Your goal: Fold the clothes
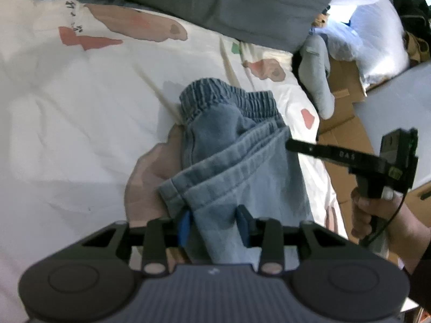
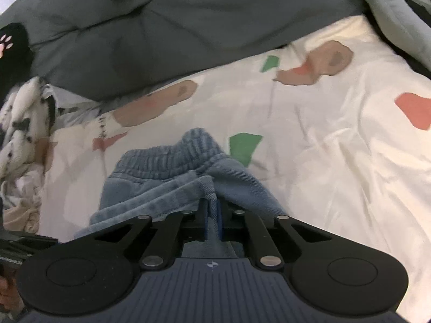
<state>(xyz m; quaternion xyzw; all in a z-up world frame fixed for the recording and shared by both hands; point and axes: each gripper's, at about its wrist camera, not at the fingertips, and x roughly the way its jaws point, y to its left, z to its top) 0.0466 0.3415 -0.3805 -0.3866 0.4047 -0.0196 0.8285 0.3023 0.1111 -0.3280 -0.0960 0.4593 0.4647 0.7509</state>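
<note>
A pair of light blue denim shorts [image 1: 237, 145] with a gathered elastic waistband [image 1: 229, 97] lies bunched on a white bedspread [image 1: 67, 107] printed with brown, red and green patches. The waistband points away from both cameras, toward a dark grey quilt [image 1: 242, 5] heaped at the far side of the bed.

In the left wrist view, the left gripper [image 1: 215, 222] has its blue-padded jaws set narrow, with a fold of the denim passing between them near the stitched hem [image 1: 172, 191]; the cloth fills the gap and the pads press its sides. To the right, a hand [image 1: 363, 212] grasps the handle of the right gripper [image 1: 289, 144], whose black fingers reach in to the right edge of the shorts; from this angle I cannot tell how its jaws stand.

The right wrist view settles it: the right gripper [image 2: 212, 210] is clamped nearly together on a thin ridge of denim, with the hem fold [image 2: 161, 193] spreading to its left. A spotted black-and-white cloth [image 2: 18, 118] lies at the left edge of the bed, and a pale grey-blue plush shape [image 2: 398, 18] sits at the upper right, beyond the bedspread
</note>
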